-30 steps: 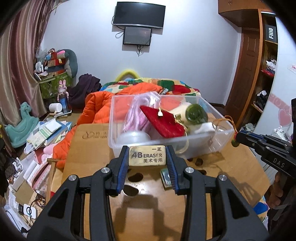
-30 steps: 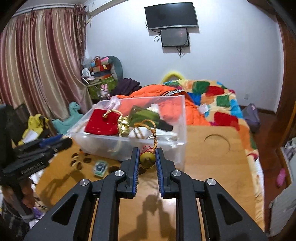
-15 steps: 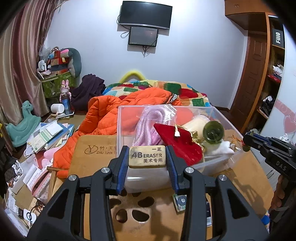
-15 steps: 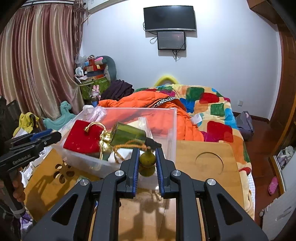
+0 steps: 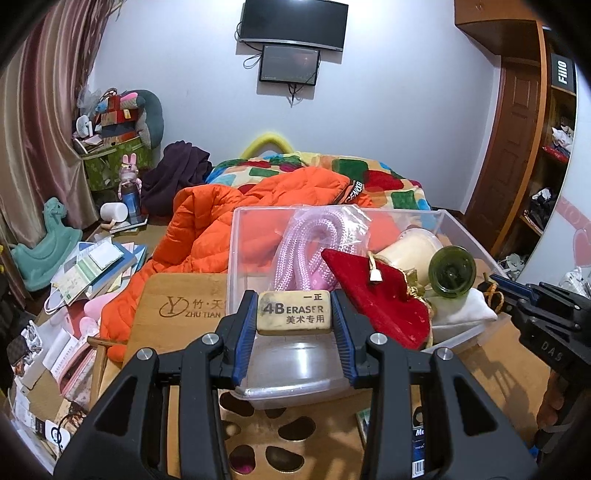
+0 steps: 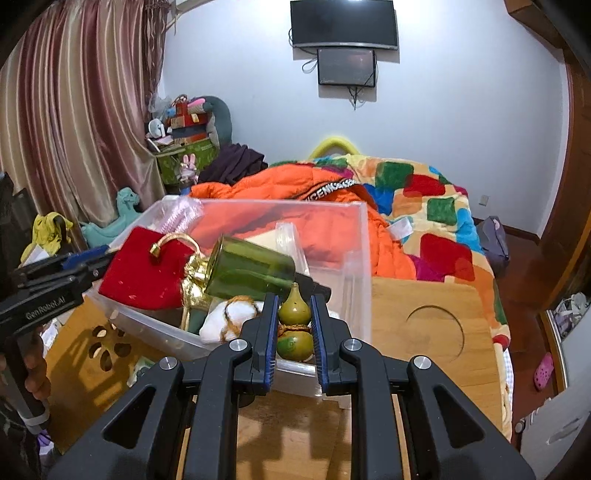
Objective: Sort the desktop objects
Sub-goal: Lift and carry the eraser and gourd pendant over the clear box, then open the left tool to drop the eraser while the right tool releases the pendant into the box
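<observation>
eraser [image 5: 294, 312], a worn cream block printed "4b eraser", sits clamped flat between the blue-padded fingers of the left gripper [image 5: 294, 325], held over the near wall of the clear plastic bin [image 5: 236, 258] on the wooden desk [image 5: 177, 317]; the right gripper [image 6: 294, 325] is clenched on a small green gourd [image 6: 294, 325] with a brown cord around its waist, held at the near edge of the same bin [image 6: 364, 236]; inside the bin lie a pink rope in a clear bag [image 5: 306, 243], a red velvet pouch [image 5: 384, 295] with gold trim, a dark green glass jar [image 5: 451, 271] tipped on its side, a cream cup [image 5: 413, 247] and a white padded thing [image 5: 465, 314]; in the right wrist view the pouch [image 6: 144, 273] and the jar [image 6: 251, 269] rest near the bin's front, with the left gripper [image 6: 85, 264] just beside the pouch; beyond the desk an orange jacket [image 5: 236, 218] spreads over a bed with a patchwork quilt [image 6: 424, 195], books [image 5: 96, 266] litter the floor at the left, and a screen [image 5: 291, 22] hangs on the white wall
</observation>
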`<state>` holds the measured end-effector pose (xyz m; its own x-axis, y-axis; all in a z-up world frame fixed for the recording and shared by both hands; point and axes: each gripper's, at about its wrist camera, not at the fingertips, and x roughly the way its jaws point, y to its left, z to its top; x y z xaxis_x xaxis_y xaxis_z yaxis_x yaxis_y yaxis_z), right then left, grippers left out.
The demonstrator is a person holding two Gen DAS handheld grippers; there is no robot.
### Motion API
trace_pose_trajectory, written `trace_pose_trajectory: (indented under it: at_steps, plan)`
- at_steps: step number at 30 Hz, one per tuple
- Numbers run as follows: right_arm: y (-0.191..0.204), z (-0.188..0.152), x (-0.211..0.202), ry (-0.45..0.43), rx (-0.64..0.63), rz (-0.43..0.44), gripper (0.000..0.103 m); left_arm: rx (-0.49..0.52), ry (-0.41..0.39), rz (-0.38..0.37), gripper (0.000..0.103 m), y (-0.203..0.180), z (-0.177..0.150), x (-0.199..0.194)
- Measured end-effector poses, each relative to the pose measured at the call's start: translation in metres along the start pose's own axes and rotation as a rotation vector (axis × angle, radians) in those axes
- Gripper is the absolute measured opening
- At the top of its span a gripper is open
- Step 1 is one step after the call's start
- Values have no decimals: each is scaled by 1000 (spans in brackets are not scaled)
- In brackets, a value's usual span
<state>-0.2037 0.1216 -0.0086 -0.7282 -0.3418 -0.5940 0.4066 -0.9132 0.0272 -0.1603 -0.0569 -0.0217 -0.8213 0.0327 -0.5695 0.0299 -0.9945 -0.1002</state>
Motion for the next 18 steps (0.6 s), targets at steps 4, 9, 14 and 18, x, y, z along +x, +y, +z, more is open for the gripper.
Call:
trace_pose_trajectory:
  at_steps: [4, 9, 14, 18]
  plan:
    - [8, -1, 0, -6, -34, -30, 16, 8, 7, 7, 39, -3, 1, 1]
    - [16, -1, -5, -10, -78, -75, 16, 7, 9, 4, 40, -4, 1, -2]
    - [16, -2, -15, -27, -69, -87, 36, 4, -6, 1, 42, -4, 0, -11]
    - [16, -4, -29, -62, -55, -99, 52, 7, -27, 3, 49, -5, 0, -21]
